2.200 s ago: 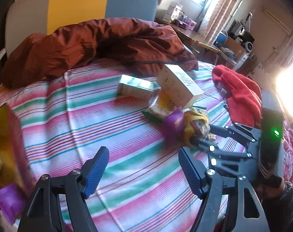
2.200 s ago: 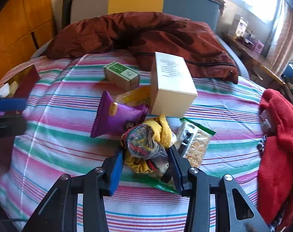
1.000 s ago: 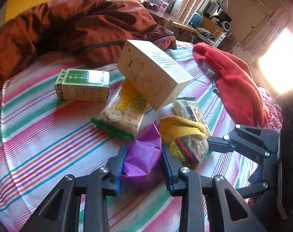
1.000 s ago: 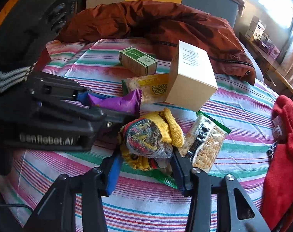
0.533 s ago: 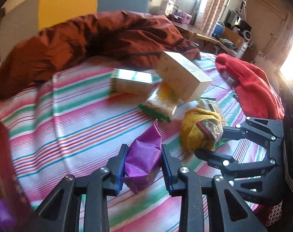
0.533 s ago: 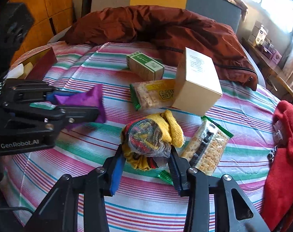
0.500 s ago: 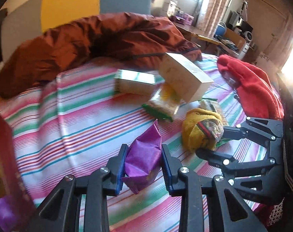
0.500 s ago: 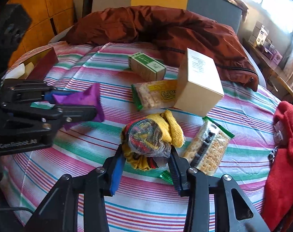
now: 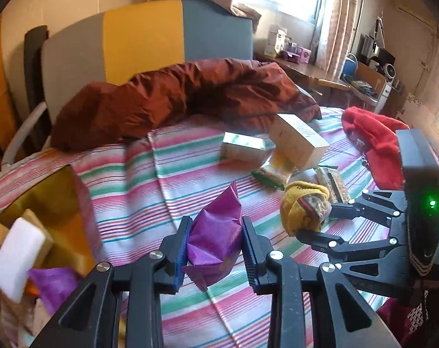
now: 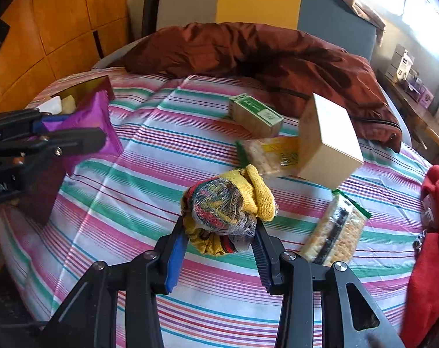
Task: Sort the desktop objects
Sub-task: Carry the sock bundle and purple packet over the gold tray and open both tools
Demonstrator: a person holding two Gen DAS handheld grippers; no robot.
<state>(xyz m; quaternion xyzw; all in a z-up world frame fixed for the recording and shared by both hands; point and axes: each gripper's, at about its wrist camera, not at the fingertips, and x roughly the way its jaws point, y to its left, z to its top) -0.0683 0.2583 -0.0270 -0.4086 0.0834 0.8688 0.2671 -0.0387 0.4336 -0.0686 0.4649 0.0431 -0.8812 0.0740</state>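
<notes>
Both claws are clamped on something: the left gripper point(image 9: 215, 242) pinches a purple packet point(image 9: 216, 232) clear of the striped cloth point(image 9: 138, 200), with an open box point(image 9: 63, 203) to its left; the right gripper point(image 10: 219, 249) squeezes a yellow sock bundle point(image 10: 228, 206), cracker packets point(image 10: 334, 235) just right of it

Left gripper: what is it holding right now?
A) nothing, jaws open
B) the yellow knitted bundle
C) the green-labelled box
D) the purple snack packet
D: in the left wrist view the left gripper is shut on the purple snack packet, with both blue pads pressed against its sides; the yellow knitted bundle sits in the right gripper instead.
</notes>
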